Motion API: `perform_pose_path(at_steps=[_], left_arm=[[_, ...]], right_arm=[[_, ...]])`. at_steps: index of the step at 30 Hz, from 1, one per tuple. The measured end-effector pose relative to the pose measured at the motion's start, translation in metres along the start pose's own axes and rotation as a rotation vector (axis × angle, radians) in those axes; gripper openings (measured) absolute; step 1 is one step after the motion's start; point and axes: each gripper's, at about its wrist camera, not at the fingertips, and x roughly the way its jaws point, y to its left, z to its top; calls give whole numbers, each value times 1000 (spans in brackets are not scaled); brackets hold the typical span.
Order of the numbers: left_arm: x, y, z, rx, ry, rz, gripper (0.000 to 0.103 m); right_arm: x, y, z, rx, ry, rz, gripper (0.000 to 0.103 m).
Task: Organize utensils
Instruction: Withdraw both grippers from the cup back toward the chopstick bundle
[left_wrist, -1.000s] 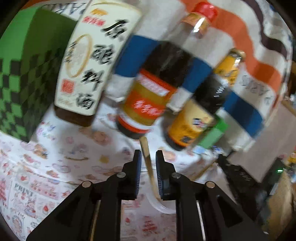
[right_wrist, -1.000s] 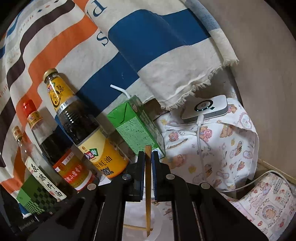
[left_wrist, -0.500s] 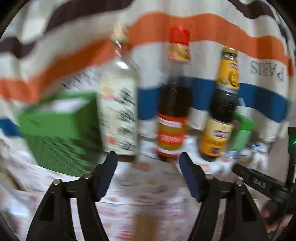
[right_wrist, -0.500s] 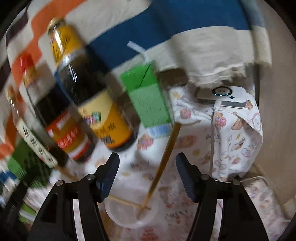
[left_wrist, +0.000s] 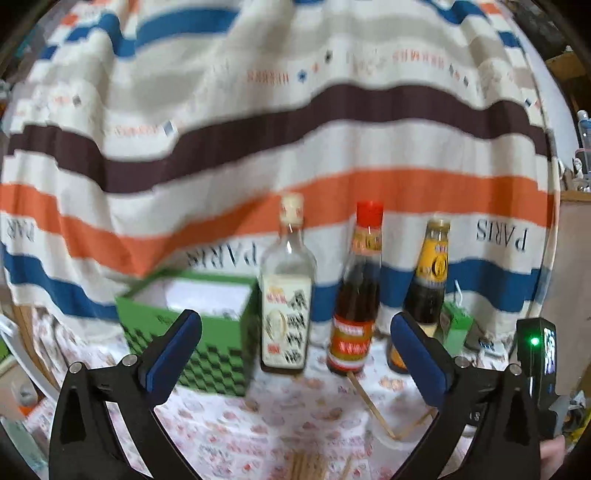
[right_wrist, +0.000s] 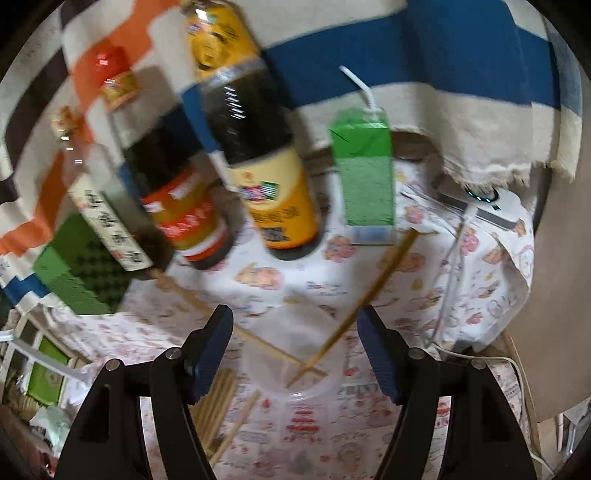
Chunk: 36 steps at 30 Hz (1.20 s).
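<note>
Two wooden chopsticks stand tilted in a clear plastic cup (right_wrist: 295, 373). One chopstick (right_wrist: 362, 295) leans right toward the green carton, the other (right_wrist: 221, 317) leans left toward the bottles. Both also show in the left wrist view (left_wrist: 369, 402). Several loose chopsticks (right_wrist: 218, 398) lie on the printed cloth beside the cup; they also show at the bottom edge of the left wrist view (left_wrist: 306, 467). My right gripper (right_wrist: 295, 350) is open and empty, just above the cup. My left gripper (left_wrist: 295, 354) is open and empty, back from the bottles.
Three sauce bottles stand in a row: a clear one (left_wrist: 286, 295), a red-capped one (left_wrist: 356, 295) and a yellow-labelled one (left_wrist: 424, 291). A green checked box (left_wrist: 207, 332) stands to their left, a green drink carton (right_wrist: 365, 173) to their right. A striped towel (left_wrist: 258, 129) hangs behind. A white device (right_wrist: 495, 206) with cable lies at right.
Both grippers opened and let go of their chopsticks, which now lean in the cup. Both grippers pulled back and the left one tilted up.
</note>
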Motion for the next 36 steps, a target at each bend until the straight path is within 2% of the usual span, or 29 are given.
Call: perform_pose_path(at_steps=[2,5,9,14,16,19,21,25,28,31,34,36], left_arm=[[-11,1,0,-9,-29,1,102],[-15,6,-4,-8,-45,-50,102],[-14,18,-17,35,-21,33,102],[-18,41,-47,80,4,90,102],[-20,51,-60,69,15,81,102],[-17,64,-78,37,31,53,102],[-9,67,-88,57,46,40,102],[5,71,-106,46,88,26,102],[11,71,-129,23,138,-18,102],[23,65,-148,49,216,-17,102],[35,65,-159,33,278,-32,102],[42,65,-166,48,303,-9,102]], right_arm=[[-7,6,-1,-17,-14,9,72],[-19,17,-7,-29,-48,33,72],[-34,34,-16,-59,-101,71,72],[-51,49,-39,-78,-139,90,74],[-53,51,-51,-77,-144,104,74],[-55,52,-68,-84,-207,180,74],[-53,53,-76,-106,-231,211,74],[-45,51,-91,-113,-268,215,74],[-33,50,-99,-111,-241,190,74],[-24,51,-100,-110,-219,152,74],[-24,49,-101,-111,-223,159,74],[-22,49,-104,-119,-213,158,74]])
